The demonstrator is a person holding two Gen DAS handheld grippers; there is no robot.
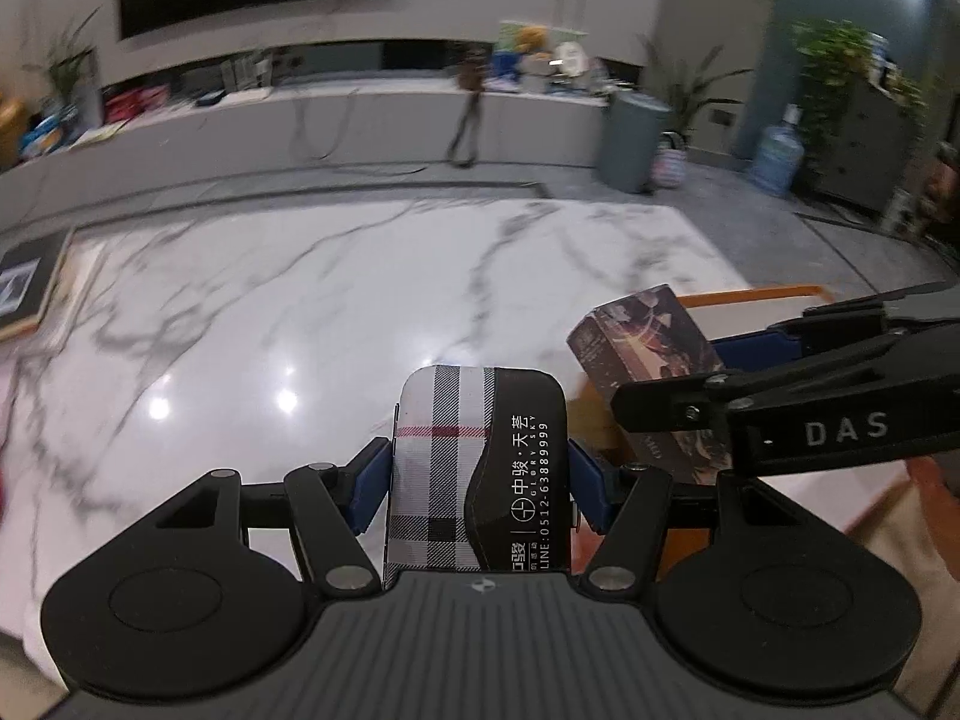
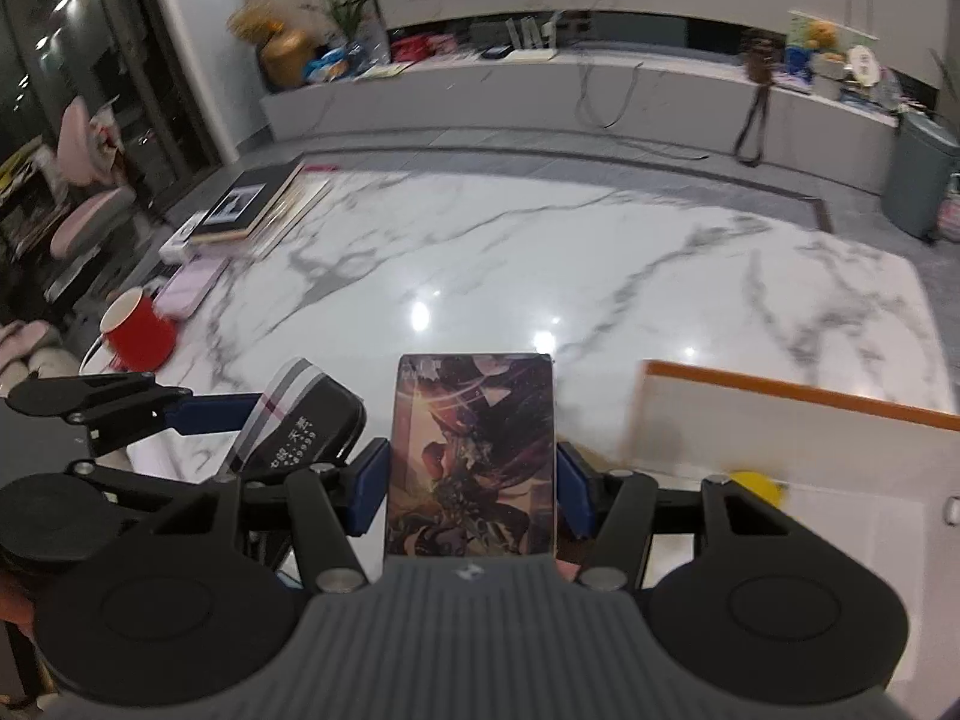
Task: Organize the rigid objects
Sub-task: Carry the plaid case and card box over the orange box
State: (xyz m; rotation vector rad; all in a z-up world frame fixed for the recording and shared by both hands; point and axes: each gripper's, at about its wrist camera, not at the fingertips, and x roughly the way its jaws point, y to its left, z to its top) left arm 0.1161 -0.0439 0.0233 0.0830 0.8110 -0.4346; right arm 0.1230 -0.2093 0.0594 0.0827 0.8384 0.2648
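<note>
My left gripper (image 1: 480, 480) is shut on a plaid and black case with white print (image 1: 474, 474), its blue pads pressing both long sides. That case (image 2: 300, 420) shows at the left of the right wrist view, with the left gripper (image 2: 264, 420) around it. My right gripper (image 2: 471, 477) is shut on a box with dark fantasy artwork (image 2: 471, 456). In the left wrist view the artwork box (image 1: 645, 342) sits to the right, held by the right gripper (image 1: 678, 378). Both items hang above the white marble table (image 1: 336, 312), side by side.
A white tray with an orange rim (image 2: 792, 414) lies at the table's right, a yellow object (image 2: 759, 483) in it. A red mug (image 2: 141, 333), a lilac case (image 2: 189, 288) and a stack of framed pictures (image 2: 252, 204) occupy the left edge. A grey bin (image 1: 630, 138) stands beyond.
</note>
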